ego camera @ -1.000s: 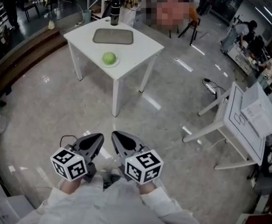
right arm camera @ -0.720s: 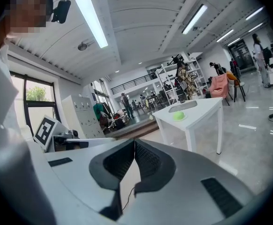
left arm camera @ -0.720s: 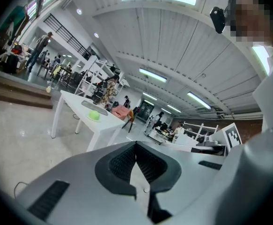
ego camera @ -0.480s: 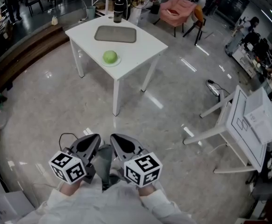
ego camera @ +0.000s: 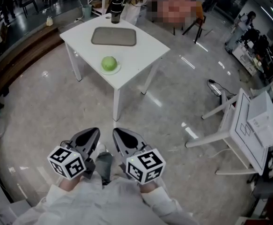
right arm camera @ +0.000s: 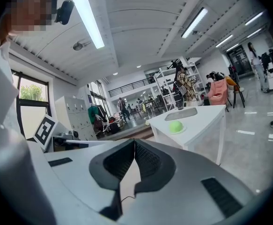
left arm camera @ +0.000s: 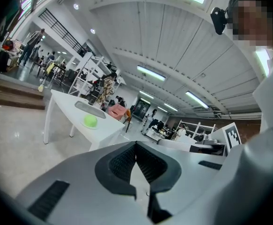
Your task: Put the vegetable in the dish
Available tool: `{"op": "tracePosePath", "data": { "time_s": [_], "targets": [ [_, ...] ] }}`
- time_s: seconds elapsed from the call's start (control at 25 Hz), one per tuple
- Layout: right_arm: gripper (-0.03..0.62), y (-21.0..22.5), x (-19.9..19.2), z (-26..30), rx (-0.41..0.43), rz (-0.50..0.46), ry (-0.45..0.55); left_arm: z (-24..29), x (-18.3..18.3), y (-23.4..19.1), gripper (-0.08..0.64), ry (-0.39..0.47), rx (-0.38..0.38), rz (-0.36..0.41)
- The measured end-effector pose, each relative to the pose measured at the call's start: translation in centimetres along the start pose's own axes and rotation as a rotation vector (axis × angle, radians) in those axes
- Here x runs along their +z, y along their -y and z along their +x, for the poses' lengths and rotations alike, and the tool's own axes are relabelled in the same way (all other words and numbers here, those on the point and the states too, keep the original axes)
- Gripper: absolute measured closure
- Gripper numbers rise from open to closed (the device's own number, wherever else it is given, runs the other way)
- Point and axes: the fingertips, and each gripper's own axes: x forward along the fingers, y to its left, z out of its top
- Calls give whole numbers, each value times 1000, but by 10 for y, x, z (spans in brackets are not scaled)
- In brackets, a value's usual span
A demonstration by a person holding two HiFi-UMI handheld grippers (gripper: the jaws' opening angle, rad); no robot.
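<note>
Low in the head view, close against the person's body, the left claw and the right claw sit side by side over the glossy grey floor, each with its marker cube nearest the white sleeves. In the left gripper view the left claw is clenched, its two ribbed pads meeting at the tip with nothing between them. The right gripper view shows the same of the right claw: pads pressed together at the tip, nothing caught there.

Both claws are well apart from the white tabletop, which stands farther out across the floor. On it the vegetable, round and light green, rests on a small plate near the front edge. Behind it, clear of the plate, lies a flat grey tray, rectangular with rounded corners and nothing in it. A dark bottle stands upright at the far corner, just beyond the tray.

Both gripper views look toward that tabletop from a distance: the vegetable shows as a small green ball in the left one, and the vegetable sits in front of the grey tray in the right one.
</note>
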Motion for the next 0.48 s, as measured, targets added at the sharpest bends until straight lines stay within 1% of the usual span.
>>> {"op": "tracePosePath", "data": {
  "time_s": [0.16, 0.28, 0.48],
  "targets": [
    [578, 13, 27, 42, -28, -13, 25, 25, 28, -30, 552, -39, -36, 12],
    [578, 28, 43, 73, -57, -5, 42, 43, 51, -53, 552, -53, -57, 45],
    [578, 41, 63, 123, -82, 2, 57, 63, 77, -92, 552, -81, -79, 71]
  ]
}}
